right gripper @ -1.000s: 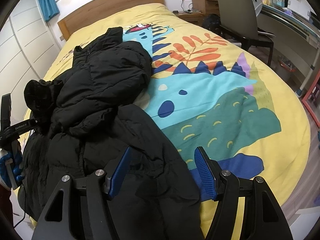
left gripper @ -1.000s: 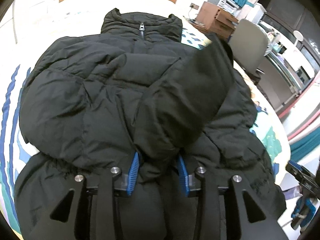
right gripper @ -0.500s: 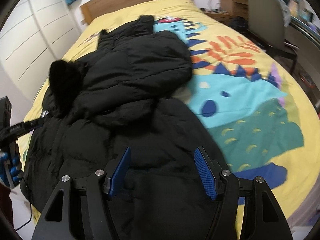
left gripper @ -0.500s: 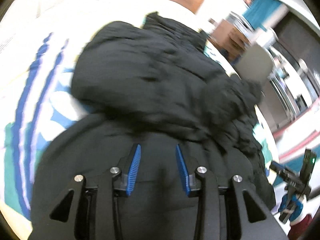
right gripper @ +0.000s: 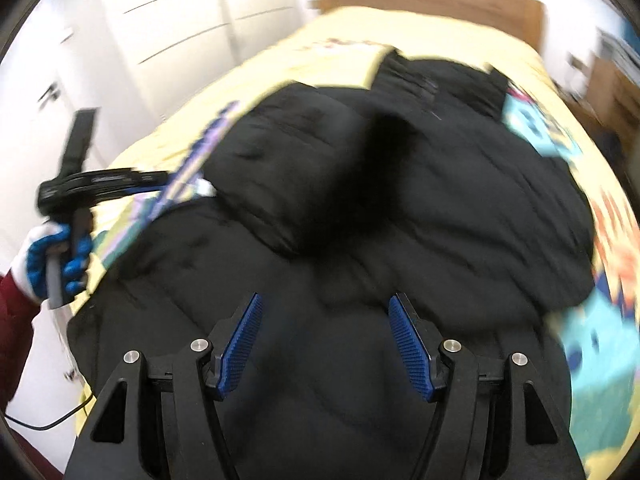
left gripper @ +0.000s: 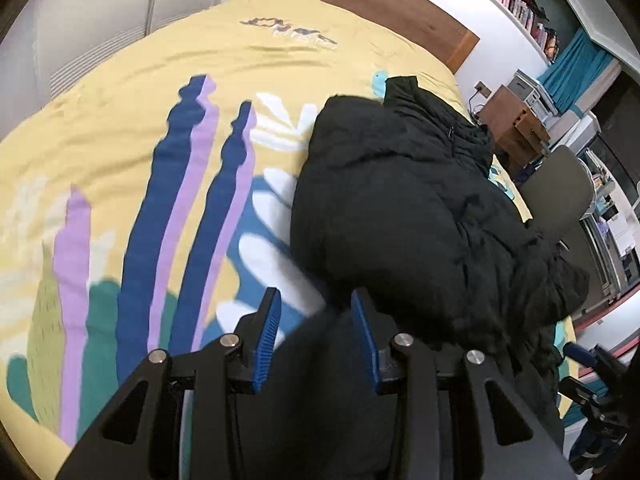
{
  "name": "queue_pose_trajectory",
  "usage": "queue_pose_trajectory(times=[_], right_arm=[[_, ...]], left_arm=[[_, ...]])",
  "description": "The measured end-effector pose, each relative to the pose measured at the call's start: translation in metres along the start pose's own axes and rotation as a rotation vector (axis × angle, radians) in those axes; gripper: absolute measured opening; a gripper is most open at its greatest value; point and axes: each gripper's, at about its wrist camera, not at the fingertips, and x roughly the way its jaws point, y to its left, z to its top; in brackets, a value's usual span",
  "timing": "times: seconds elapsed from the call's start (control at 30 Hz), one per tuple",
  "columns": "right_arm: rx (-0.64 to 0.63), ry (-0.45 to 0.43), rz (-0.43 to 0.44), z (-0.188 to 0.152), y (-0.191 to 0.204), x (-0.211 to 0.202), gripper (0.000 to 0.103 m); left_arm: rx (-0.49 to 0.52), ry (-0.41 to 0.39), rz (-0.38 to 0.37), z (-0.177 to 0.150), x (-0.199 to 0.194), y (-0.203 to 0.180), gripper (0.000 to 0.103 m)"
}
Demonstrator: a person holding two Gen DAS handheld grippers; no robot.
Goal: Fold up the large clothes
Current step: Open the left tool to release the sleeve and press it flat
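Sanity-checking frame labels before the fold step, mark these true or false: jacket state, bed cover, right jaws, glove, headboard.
1. A black jacket lies on the bed. True.
2. The bed cover is plain white. False: it is yellow with a coloured print.
3. The right gripper has its jaws shut on the jacket. False: the jaws stand wide apart above the fabric and pinch nothing.
4. The hand holding the left gripper wears a blue and white glove. True.
5. The bed has a wooden headboard. True.
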Motion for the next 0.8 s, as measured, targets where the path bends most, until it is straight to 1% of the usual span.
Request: queue_pose_trajectory(times=[0.07,0.17,0.27,0.33,0.43,0.5,0.6,0.67,0.8], right_arm=[[-0.057,-0.022,0.028,0.024,0.02,0.007,0.065],[-0.109,-0.05,0.038,0.05,0.032,0.018,0.065],[-0.128,-0.078,0.01,0.076,0.038,0.036,0.065],[-0.13,-0.08,-0.018,0.085,0.034,0.046,0.065],[-0.11,-0.055,-0.055,0.085,0.016,0.062,0.065],[-0.088,-0.034,-0.078,0.078,0.003,0.069,0.065],[-0.036,0.021,-0.1,0.063,-0.022,0.08,0.065],[-0.014,0.044,-0.103,0.049,-0.038,0.084,0.064],[-0.014,0.045,-0.093,0.032,-0.045,0.075,0.064]], left_arm=[[0.025,-0.003,0.007,0.014,0.007,-0.008,0.035],[0.058,-0.001,0.023,0.031,0.021,-0.02,0.035],[0.07,0.005,0.025,0.048,0.04,-0.033,0.035],[0.07,0.01,0.025,0.055,0.053,-0.041,0.035],[0.066,0.027,0.026,0.055,0.074,-0.051,0.035],[0.071,0.051,0.032,0.052,0.088,-0.056,0.035],[0.074,0.071,0.058,0.043,0.104,-0.061,0.035],[0.076,0.076,0.068,0.039,0.108,-0.064,0.035],[0.101,0.088,0.094,0.034,0.107,-0.069,0.035]])
